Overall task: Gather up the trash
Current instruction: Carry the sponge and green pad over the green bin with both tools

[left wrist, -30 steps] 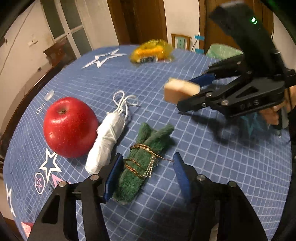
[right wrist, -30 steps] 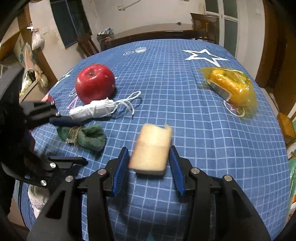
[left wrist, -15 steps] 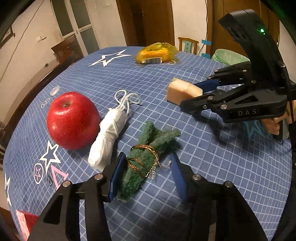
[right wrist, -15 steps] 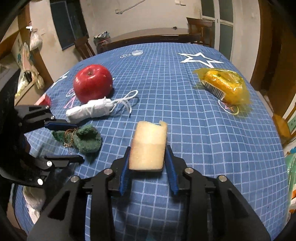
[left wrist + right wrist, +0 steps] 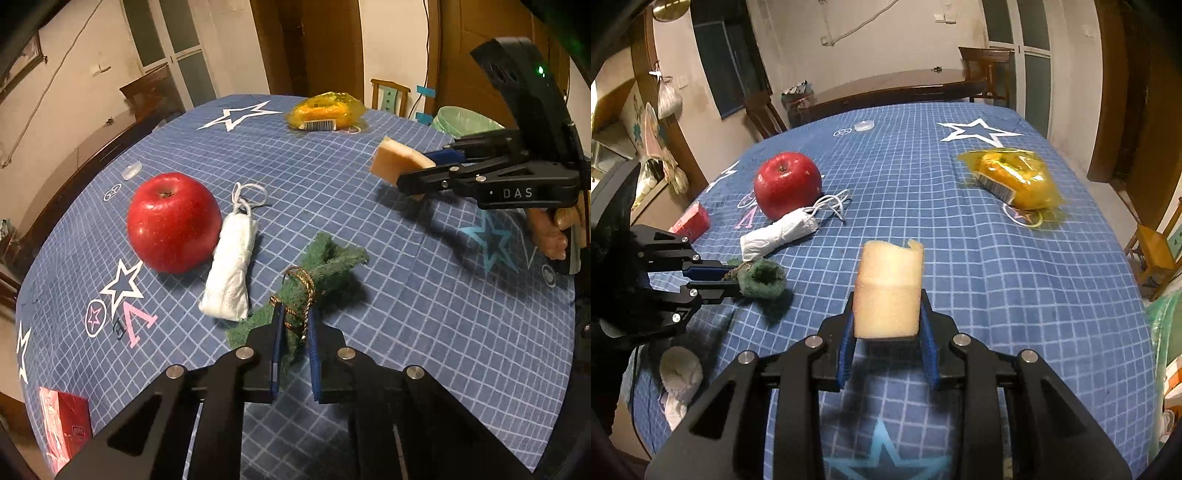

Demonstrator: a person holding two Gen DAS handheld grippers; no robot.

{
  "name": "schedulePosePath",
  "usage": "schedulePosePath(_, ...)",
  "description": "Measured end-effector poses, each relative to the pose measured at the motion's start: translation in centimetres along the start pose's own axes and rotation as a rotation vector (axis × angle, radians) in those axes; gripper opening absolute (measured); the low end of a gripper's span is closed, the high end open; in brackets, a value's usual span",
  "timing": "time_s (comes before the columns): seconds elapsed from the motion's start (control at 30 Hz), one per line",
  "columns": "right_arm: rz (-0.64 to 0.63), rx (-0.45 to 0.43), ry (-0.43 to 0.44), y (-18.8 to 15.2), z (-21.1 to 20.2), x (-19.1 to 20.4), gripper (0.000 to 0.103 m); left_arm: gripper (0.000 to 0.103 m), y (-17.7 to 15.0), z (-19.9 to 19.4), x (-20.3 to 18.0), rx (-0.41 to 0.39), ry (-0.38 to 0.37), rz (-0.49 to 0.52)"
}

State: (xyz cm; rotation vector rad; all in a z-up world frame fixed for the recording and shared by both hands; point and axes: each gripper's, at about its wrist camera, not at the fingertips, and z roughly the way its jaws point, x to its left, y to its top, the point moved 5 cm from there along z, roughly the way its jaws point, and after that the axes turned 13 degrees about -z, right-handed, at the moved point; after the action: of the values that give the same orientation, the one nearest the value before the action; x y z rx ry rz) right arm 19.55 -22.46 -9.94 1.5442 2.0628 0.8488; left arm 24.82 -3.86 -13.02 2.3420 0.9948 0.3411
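My left gripper [image 5: 294, 325] is shut on a green scouring pad [image 5: 325, 258] tied with gold string, at the near part of the blue checked tablecloth [image 5: 424, 314]. In the right wrist view the left gripper [image 5: 729, 275] holds the green pad [image 5: 761, 278] at the left. My right gripper [image 5: 888, 325] is shut on a beige sponge [image 5: 890, 288] and holds it above the cloth. In the left wrist view the right gripper [image 5: 406, 173] holds the sponge [image 5: 395, 162] at the right. A white rolled mask [image 5: 231, 273] and a yellow wrapper [image 5: 325, 110] lie on the table.
A red apple [image 5: 173, 221] sits left of the white roll. A red box [image 5: 64, 421] lies at the near left edge. A green-lined bin [image 5: 465, 122] stands beyond the table's far right edge. A small clear cap [image 5: 131, 170] lies at the far left.
My left gripper has shut on the green pad. My right gripper has shut on the sponge and lifted it off the cloth, moving right.
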Motion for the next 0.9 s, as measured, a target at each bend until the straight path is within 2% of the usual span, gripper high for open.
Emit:
schedulePosePath(0.2, 0.029, -0.005, 0.013, -1.1, -0.6, -0.7, 0.029, 0.013, -0.1, -1.9, -0.8, -0.038, 0.017, 0.004)
schedulePosePath(0.37, 0.048, -0.010, 0.022, -1.7, -1.1, -1.3, 0.029, 0.013, 1.7, -4.0, 1.0, -0.097, -0.005, -0.131)
schedulePosePath(0.5, 0.058, -0.018, 0.022, -1.9, -1.4, -1.5, 0.029, 0.013, 3.2, -5.9, 1.6, -0.153, -0.018, -0.194)
schedulePosePath(0.9, 0.070, -0.049, 0.027, -2.0, -3.0, -1.9, 0.029, 0.013, 7.1, -9.3, -1.0, -0.236, 0.042, -0.224)
